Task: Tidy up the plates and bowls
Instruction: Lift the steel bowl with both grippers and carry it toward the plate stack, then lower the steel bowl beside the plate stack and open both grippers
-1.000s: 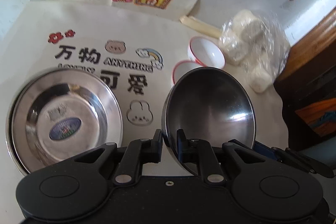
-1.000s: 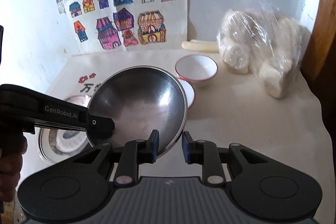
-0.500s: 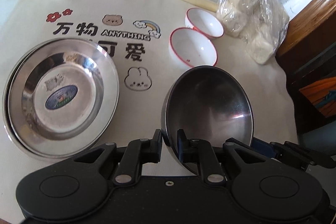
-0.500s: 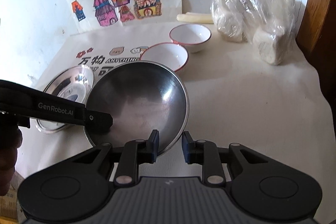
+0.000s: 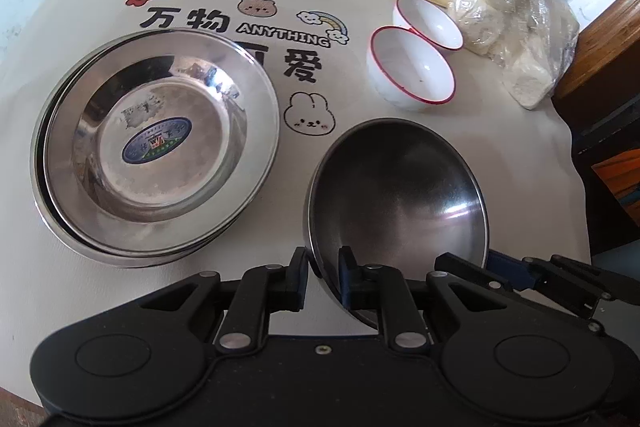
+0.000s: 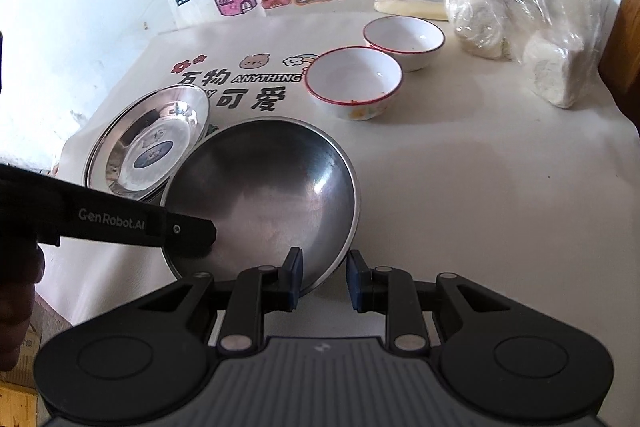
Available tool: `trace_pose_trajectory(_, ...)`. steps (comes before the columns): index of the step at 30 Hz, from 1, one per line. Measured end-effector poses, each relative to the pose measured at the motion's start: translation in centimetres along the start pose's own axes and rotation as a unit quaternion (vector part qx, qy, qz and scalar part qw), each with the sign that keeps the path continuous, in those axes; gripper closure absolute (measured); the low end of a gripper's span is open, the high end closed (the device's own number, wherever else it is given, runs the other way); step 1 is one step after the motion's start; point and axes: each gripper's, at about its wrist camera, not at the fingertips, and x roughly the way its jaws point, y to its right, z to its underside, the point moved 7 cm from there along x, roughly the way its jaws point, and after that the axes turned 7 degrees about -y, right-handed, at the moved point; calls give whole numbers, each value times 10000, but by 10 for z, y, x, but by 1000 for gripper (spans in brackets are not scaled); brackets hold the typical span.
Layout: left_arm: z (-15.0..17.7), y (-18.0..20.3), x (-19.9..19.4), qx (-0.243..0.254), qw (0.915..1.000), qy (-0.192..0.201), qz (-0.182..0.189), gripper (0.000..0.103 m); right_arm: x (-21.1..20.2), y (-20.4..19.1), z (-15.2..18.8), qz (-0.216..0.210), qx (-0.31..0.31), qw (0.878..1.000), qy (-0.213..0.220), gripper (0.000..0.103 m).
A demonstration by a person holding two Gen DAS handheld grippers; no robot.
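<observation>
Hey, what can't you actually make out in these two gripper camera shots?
- Steel bowl: near rim hidden by the left gripper in the left wrist view.
- Stacked steel plates: near side hidden by the bowl in the right wrist view; count unclear.
- Plate sticker: print too small.
- Plastic bag: contents blurred by wrap.

Left gripper (image 5: 323,279): black linkage arms, silver pivot screws, blue-edged pads.
Right gripper (image 6: 323,279): same build, grey ribbed top plate.
Marking: white "GenRobot.AI" lettering.
Hand (image 6: 16,307): dark, possibly gloved.
</observation>
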Motion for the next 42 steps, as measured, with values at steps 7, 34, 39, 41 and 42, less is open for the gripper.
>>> trace_pose_trajectory(7,-1,-2,1,15,10000,-38,18,85,1,-2,-5,-45,-117,9999,-24,75)
trace_pose_trajectory(34,8,-26,-72,-128,9962,774,-376,14,-38,9,-6,202,-83,9996,161,32)
trace_pose_trajectory(39,-1,-32,-91,-269,9916,1158,-517,1,-54,15,-10,315,6,9992,245,14)
trace_pose_trajectory(41,-5,-33,-94,-304,9911,1188,-516,1,-58,16,-14,366,1,9989,280,8)
trace_pose_trajectory(42,-8,-33,-95,-304,9906,1225,-518,1,-60,17,-16,403,0,9987,298,3)
